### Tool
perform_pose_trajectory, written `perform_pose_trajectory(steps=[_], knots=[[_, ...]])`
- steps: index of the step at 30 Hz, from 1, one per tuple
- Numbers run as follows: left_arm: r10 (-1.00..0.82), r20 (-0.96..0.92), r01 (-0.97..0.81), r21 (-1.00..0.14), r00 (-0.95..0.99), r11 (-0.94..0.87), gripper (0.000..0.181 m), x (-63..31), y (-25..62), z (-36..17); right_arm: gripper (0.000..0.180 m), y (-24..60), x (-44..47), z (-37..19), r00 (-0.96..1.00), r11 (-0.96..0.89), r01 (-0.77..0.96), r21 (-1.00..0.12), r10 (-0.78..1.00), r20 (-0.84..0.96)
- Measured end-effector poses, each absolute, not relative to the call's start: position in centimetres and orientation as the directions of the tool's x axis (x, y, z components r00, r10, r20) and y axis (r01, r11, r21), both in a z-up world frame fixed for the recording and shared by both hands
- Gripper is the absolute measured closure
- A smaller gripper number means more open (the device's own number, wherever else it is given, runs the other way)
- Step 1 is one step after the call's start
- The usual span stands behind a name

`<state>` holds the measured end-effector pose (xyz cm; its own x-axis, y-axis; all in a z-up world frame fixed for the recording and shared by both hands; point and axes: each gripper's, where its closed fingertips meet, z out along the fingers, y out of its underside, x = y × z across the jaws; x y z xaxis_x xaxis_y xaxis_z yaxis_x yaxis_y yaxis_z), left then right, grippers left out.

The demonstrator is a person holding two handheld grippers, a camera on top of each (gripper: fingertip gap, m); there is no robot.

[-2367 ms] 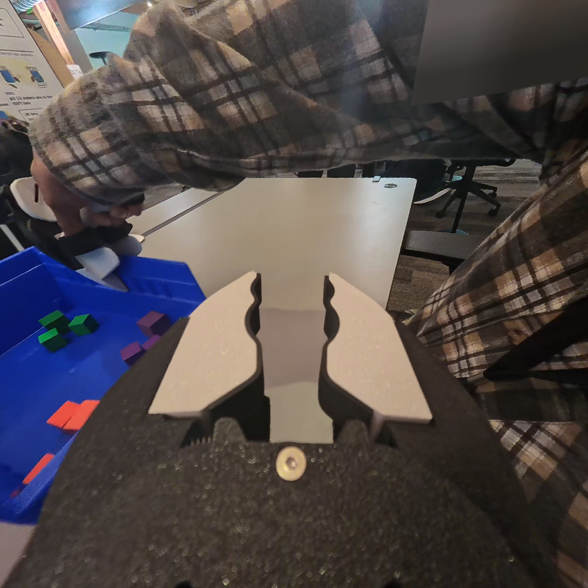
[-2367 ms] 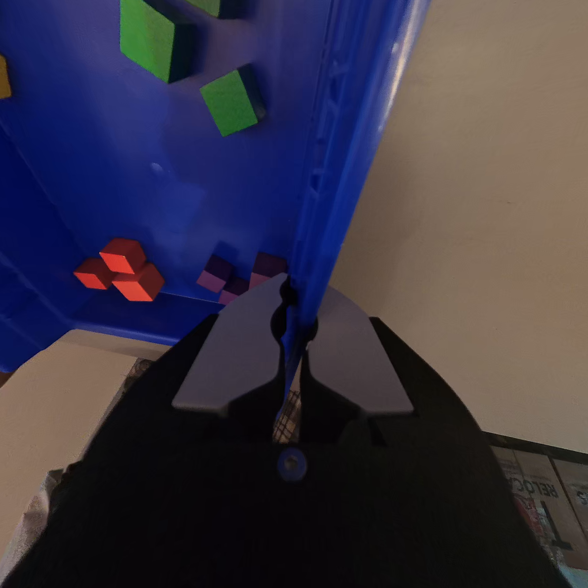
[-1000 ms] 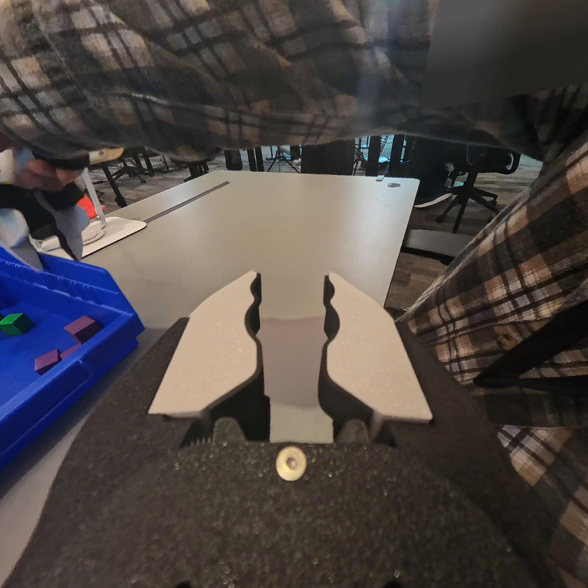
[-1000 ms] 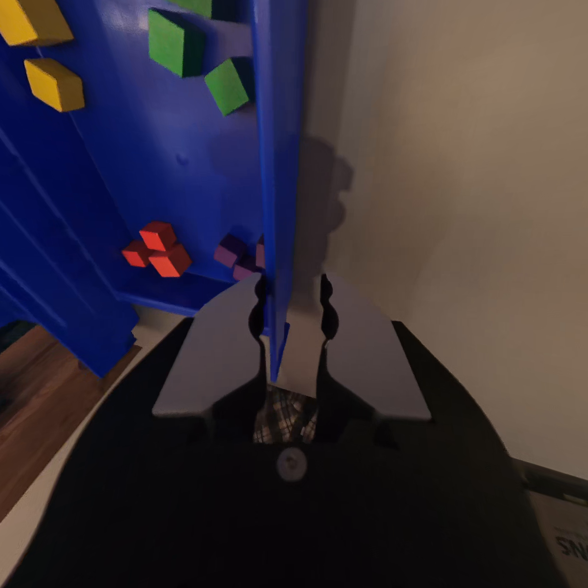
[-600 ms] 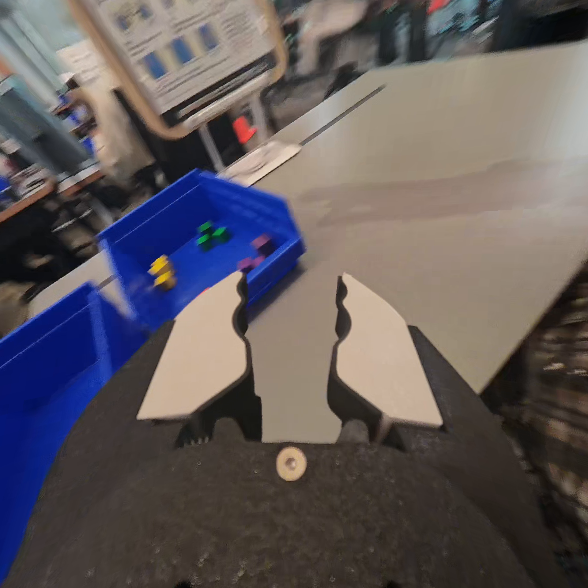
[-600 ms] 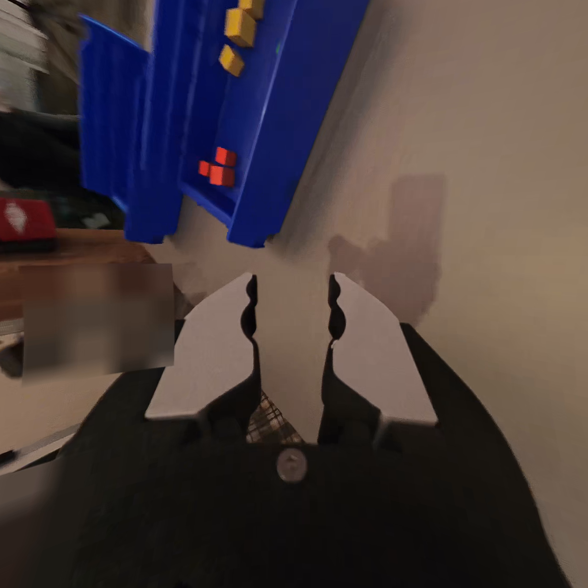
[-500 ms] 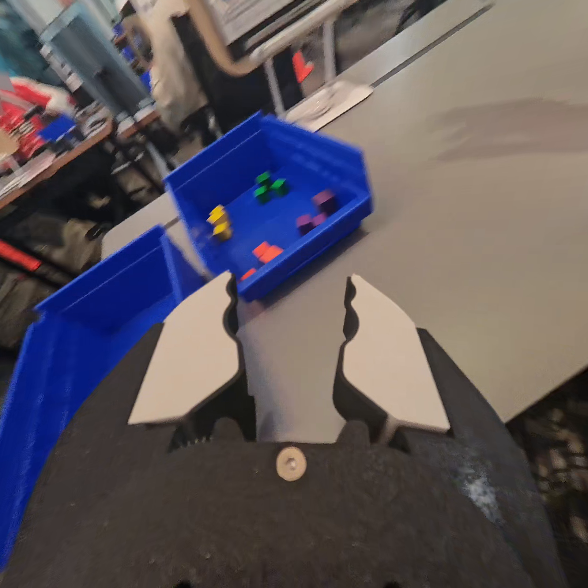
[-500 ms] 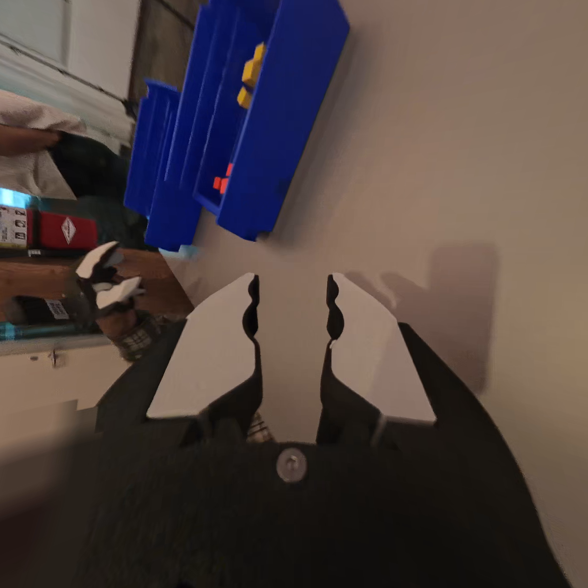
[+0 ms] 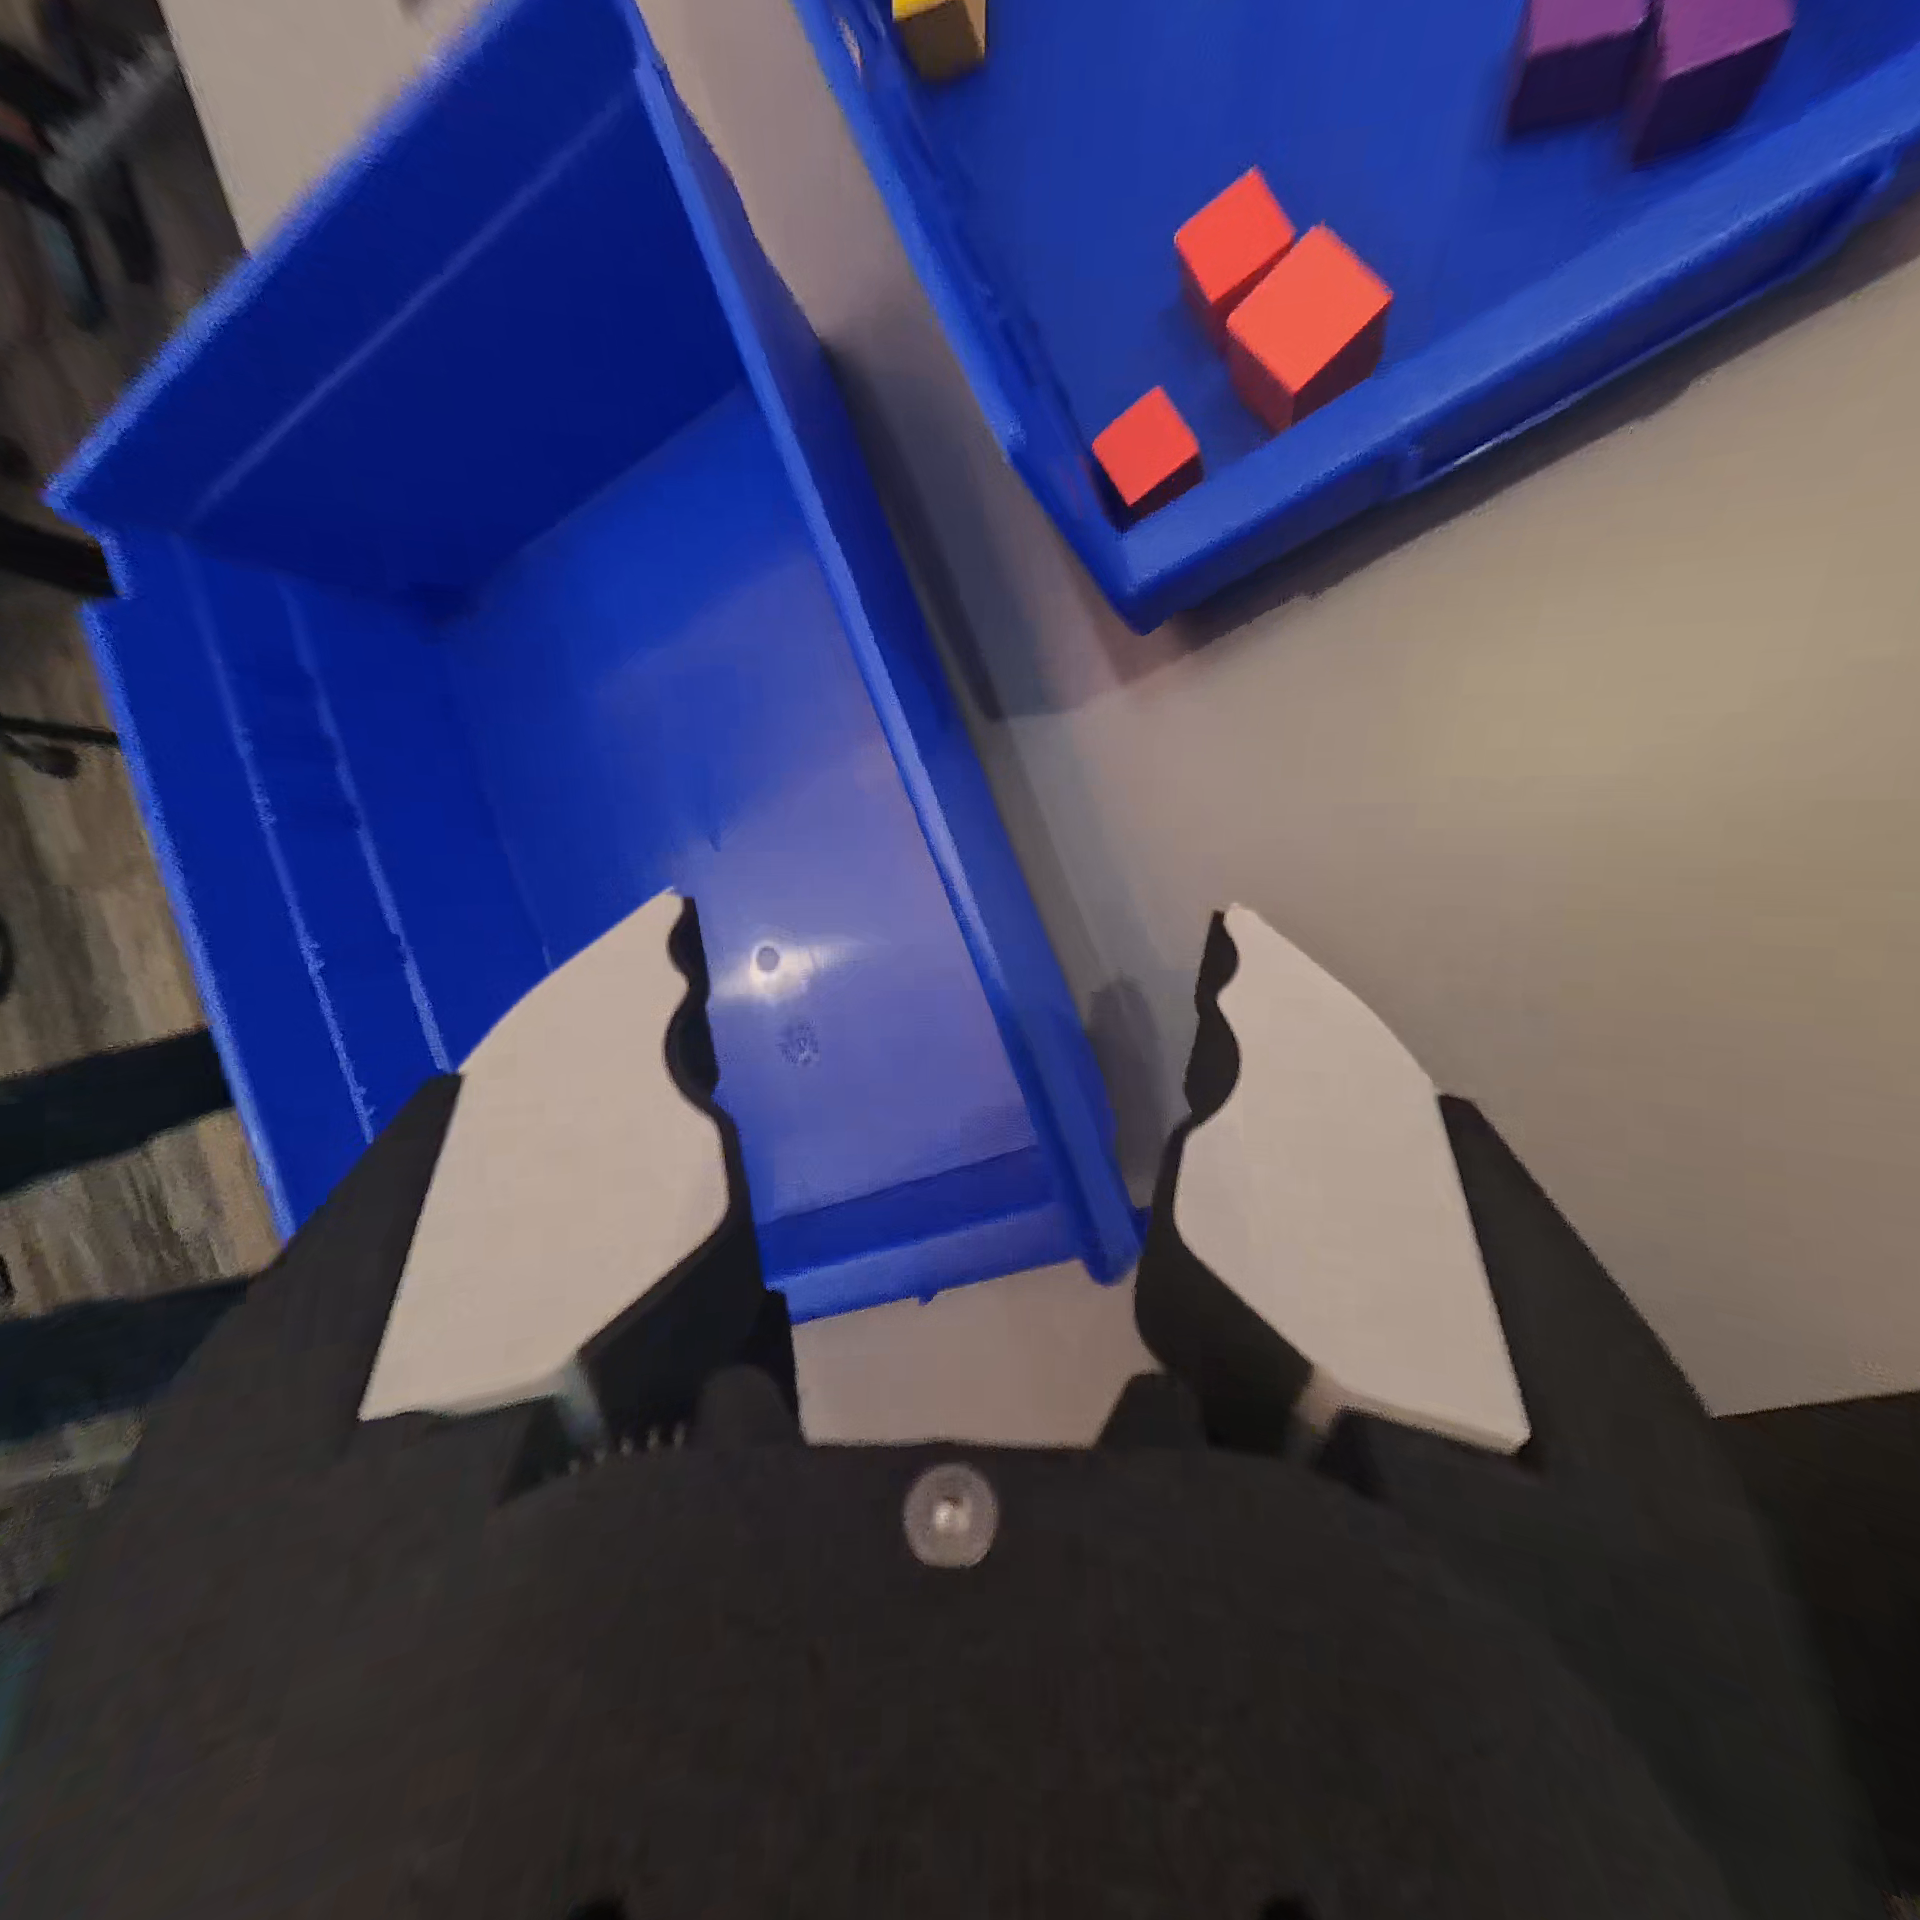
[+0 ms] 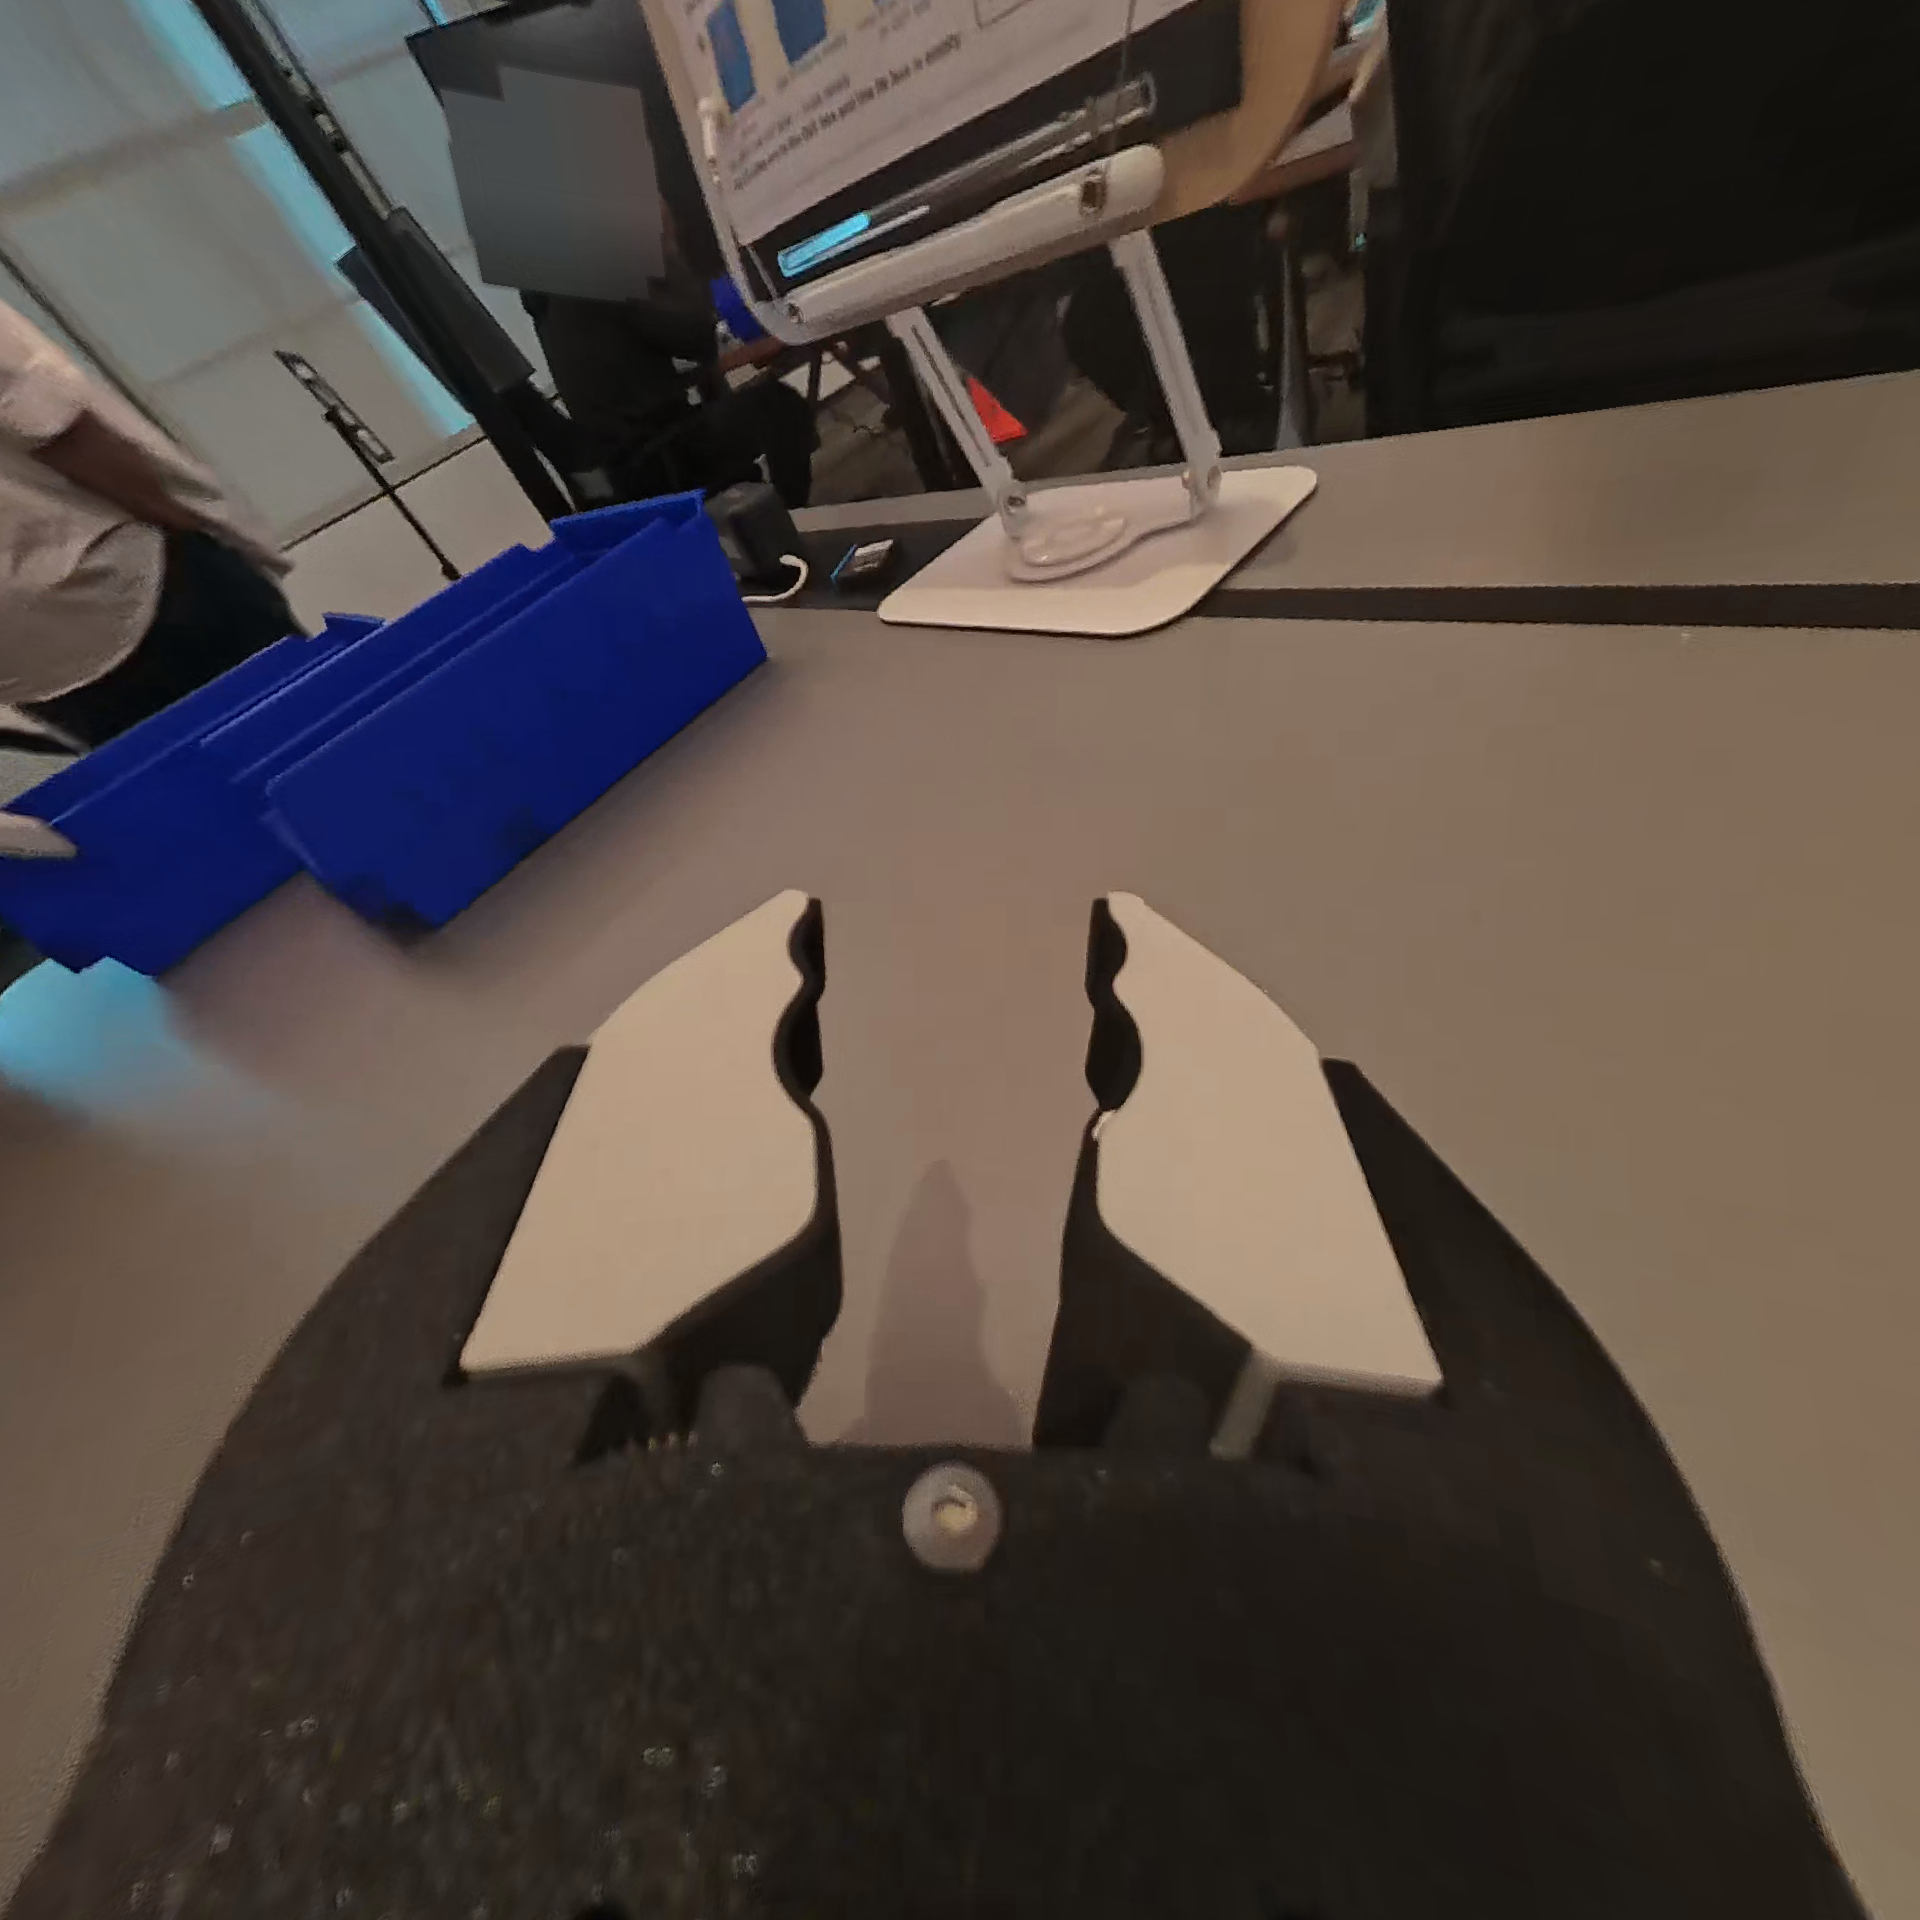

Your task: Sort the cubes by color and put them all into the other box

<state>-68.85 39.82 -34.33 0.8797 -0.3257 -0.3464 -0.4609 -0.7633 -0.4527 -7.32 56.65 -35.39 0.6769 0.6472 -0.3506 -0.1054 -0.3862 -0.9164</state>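
In the left wrist view an empty blue box (image 9: 582, 727) lies below me. A second blue box (image 9: 1558, 343) at the upper right holds three red cubes (image 9: 1304, 312), purple cubes (image 9: 1642, 62) and a yellow cube (image 9: 940, 31). My left gripper (image 9: 951, 909) is open and empty, its jaws straddling the empty box's right wall from above. My right gripper (image 10: 954, 904) is open and empty, low over the bare grey table (image 10: 1455, 831). In the right wrist view both boxes stand at the far left, the nearer box (image 10: 499, 748) beside the farther box (image 10: 135, 831); their contents are hidden.
A screen on a white stand (image 10: 1101, 561) sits at the table's back, with a dark seam (image 10: 1558, 605) running right from it. People stand and sit beyond the table at the left. In the left wrist view the floor (image 9: 94, 1039) shows past the table's left edge.
My right gripper let go of the box wall, opened, pulled away and now points level across the table. My left gripper swung from looking across the table to looking down over the empty box, jaws wider.
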Motion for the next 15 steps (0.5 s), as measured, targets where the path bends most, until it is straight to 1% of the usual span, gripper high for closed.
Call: perform_pose_trajectory(steps=[3, 7, 10, 13, 15], knots=[[-0.327, -0.324, -0.437, -0.368, 0.888, -0.821, 0.092, -69.6, 40.6, -35.8, 0.132, 56.3, -7.9, -36.1, 0.66, -0.413, -0.064, -0.908, 0.665, -0.349], [-0.318, -0.284, -0.404, -0.33, 0.904, -0.853, 0.099, -70.0, 41.7, -37.1, 0.13, 55.6, -8.5, -36.0, 0.638, -0.413, -0.04, -0.91, 0.69, -0.342], [-0.313, -0.261, -0.384, -0.293, 0.913, -0.875, 0.101, -70.3, 42.0, -38.0, 0.13, 55.2, -8.8, -35.7, 0.627, -0.392, -0.024, -0.92, 0.711, -0.319], [-0.313, -0.249, -0.374, -0.26, 0.917, -0.89, 0.104, -70.7, 42.1, -38.8, 0.13, 55.0, -9.1, -36.0, 0.616, -0.415, -0.022, -0.909, 0.711, -0.34], [-0.316, -0.24, -0.373, -0.248, 0.918, -0.894, 0.109, -70.7, 42.1, -39.1, 0.13, 54.8, -9.4, -36.3, 0.603, -0.441, -0.03, -0.897, 0.708, -0.368]])
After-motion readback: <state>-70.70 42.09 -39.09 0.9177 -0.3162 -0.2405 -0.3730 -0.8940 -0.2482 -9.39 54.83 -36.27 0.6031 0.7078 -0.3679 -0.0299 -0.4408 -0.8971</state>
